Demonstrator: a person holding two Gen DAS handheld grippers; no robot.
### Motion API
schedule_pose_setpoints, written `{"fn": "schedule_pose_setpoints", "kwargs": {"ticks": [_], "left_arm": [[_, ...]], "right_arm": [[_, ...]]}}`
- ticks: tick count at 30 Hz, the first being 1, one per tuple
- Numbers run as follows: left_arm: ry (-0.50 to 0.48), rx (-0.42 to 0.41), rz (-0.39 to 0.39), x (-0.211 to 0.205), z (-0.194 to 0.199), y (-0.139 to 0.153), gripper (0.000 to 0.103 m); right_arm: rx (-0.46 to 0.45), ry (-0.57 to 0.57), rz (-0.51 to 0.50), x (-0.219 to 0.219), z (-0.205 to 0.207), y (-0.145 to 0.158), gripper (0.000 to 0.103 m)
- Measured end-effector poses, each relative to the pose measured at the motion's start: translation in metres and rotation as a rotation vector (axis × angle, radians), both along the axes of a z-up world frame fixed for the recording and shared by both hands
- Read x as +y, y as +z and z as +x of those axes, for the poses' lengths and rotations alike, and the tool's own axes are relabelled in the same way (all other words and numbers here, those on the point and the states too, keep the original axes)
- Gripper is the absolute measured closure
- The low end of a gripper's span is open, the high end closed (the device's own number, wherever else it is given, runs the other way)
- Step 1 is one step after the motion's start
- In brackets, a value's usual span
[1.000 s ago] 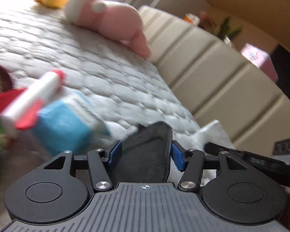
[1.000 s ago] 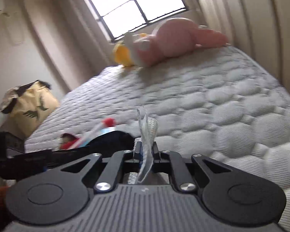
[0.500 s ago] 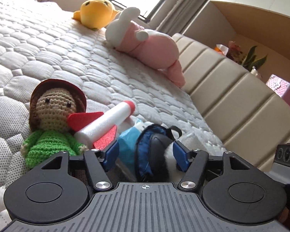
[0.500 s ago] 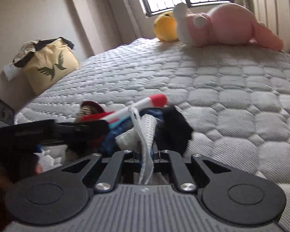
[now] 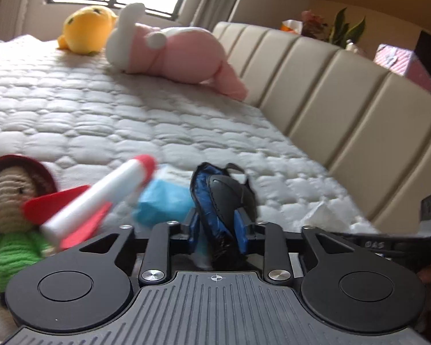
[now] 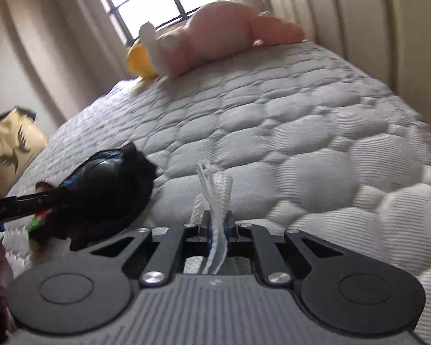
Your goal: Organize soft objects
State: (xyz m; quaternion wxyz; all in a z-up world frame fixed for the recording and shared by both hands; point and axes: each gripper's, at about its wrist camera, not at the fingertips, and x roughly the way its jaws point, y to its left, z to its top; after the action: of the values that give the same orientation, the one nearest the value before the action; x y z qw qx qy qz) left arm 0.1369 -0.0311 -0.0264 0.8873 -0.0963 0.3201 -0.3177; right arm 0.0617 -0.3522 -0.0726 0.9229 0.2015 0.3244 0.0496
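1. The quilted white mattress [image 5: 106, 120] fills most of both your views, with the beige padded headboard [image 5: 344, 100] along its right edge.
2. At the far end of the bed, under the window, the pink plush [image 5: 181, 54] lies on its side with the yellow plush [image 5: 84, 30] just beside it; both are well apart from your grippers.
3. Near your left gripper's left side sits the crocheted doll [image 5: 11, 210] in a green top, with the white and red foam rocket [image 5: 100, 198] lying tilted across it and touching the light blue soft block [image 5: 163, 204].
4. Your left gripper [image 5: 218, 233] is clenched on the black and blue eye mask [image 5: 221, 198], which stands up between its blue pads just above the mattress.
5. Your right gripper [image 6: 217, 228] is pinched tight on a white mesh pouch [image 6: 215, 198], a thin fold sticking up between the fingers; part of it shows crumpled at the right edge of the left view.
6. In the right view the eye mask shows as a dark mass at left, near the mesh.
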Motion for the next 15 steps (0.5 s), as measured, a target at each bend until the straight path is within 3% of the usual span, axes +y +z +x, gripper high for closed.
{"fn": "schedule_pose_setpoints", "kwargs": {"ticks": [4, 8, 11, 15], "left_arm": [[-0.082, 0.024, -0.025, -0.038, 0.006, 0.009, 0.081], [-0.176, 0.020, 0.006, -0.099, 0.020, 0.014, 0.081], [-0.248, -0.026, 0.049, -0.142, 0.024, 0.023, 0.081], [-0.240, -0.106, 0.073, -0.146, 0.016, 0.040, 0.077]], "right_arm": [[-0.024, -0.084, 0.053, -0.036, -0.018, 0.000, 0.095], [-0.032, -0.129, 0.076, -0.056, -0.028, -0.003, 0.095], [-0.030, -0.149, 0.079, -0.062, -0.035, -0.007, 0.094], [-0.041, -0.163, 0.087, -0.073, -0.043, -0.012, 0.094]]}}
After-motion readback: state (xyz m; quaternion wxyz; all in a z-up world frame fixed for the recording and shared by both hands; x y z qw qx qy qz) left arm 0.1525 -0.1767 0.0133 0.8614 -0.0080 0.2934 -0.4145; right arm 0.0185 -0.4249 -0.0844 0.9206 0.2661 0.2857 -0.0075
